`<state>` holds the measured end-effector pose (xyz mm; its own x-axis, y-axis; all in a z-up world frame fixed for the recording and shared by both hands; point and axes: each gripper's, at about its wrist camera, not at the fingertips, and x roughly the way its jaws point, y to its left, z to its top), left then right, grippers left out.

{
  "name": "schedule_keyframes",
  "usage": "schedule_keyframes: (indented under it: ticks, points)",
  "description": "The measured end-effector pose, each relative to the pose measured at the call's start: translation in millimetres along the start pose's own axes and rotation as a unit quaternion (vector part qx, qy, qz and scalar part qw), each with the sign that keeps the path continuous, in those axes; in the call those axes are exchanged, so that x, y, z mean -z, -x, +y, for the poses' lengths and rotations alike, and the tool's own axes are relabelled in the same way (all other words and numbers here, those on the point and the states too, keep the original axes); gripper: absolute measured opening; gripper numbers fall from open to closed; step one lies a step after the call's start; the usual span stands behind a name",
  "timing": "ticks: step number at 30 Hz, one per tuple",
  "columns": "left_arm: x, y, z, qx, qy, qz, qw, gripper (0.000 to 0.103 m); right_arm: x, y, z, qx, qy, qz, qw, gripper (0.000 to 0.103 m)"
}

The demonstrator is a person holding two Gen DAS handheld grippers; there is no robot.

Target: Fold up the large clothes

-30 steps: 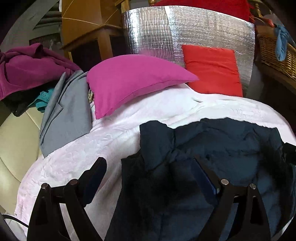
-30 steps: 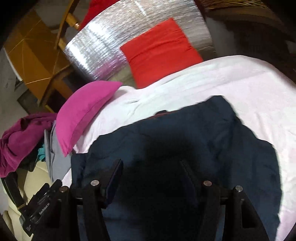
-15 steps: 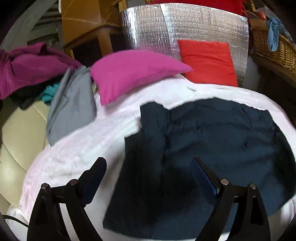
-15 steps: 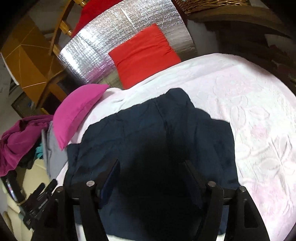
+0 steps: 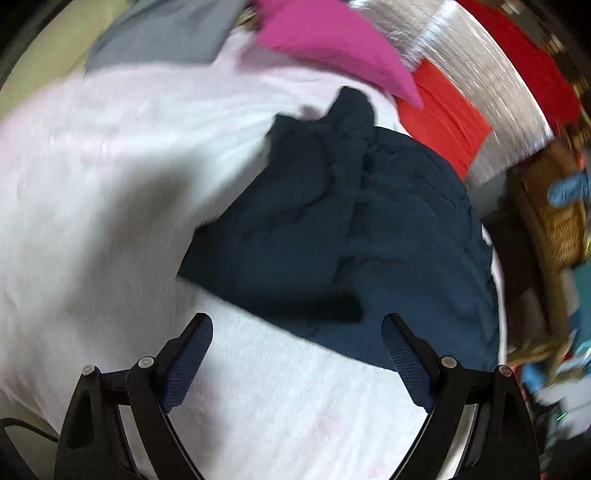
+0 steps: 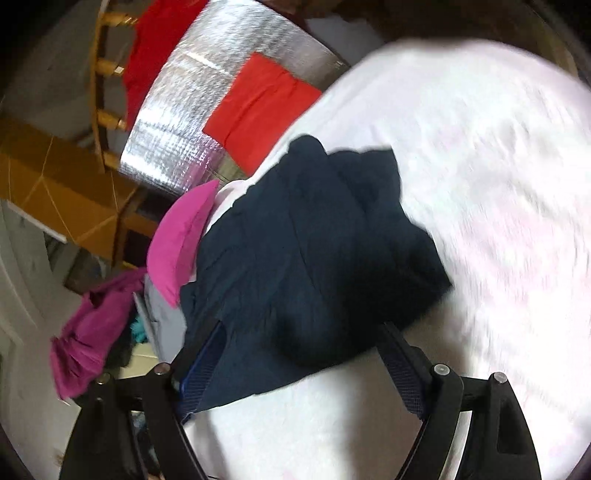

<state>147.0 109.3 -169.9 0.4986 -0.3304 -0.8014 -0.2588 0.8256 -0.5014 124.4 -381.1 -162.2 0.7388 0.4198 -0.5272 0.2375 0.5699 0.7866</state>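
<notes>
Loosely folded, the dark blue garment [image 5: 354, 236] lay bunched on the white bed cover [image 5: 110, 184], the left gripper [image 5: 297, 354] wide open and empty, the right gripper [image 6: 303, 354] opening, holding nothing, so ridges could set as creases.

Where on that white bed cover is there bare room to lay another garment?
Bare white cover lies left of the navy garment, below the grey cloth, and on the garment's other side in the right view. It is crowded by the pink pillow and red cushion.
</notes>
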Motion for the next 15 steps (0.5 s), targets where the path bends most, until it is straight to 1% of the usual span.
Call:
schedule_keyframes:
  ticks: [2,6,8,11,15]
  points:
    - [2.2,-5.7,10.7,0.013,0.036,0.016,0.9991,0.093,5.8,-2.4,-6.6,-0.004,-0.023,0.003,1.000,0.086]
    - [-0.5,-21.2,22.2,0.036,0.082,0.034,0.9954,0.093,7.6,-17.2,-13.5,-0.003,-0.048,0.010,0.999,0.086]
    - [-5.2,-25.3,25.7,0.050,0.098,0.030,0.9935,0.093,5.6,-27.1,-20.5,-0.002,-0.070,0.011,0.998,0.086]
    - [-13.2,-29.3,25.9,0.067,0.112,0.010,0.9914,0.093,0.9,-38.6,-26.7,-0.006,-0.090,0.005,0.996,0.085]
    - [-18.1,-39.8,23.6,0.099,0.126,0.004,0.9871,0.092,-7.4,-57.7,-32.9,-0.006,-0.115,-0.007,0.993,0.085]
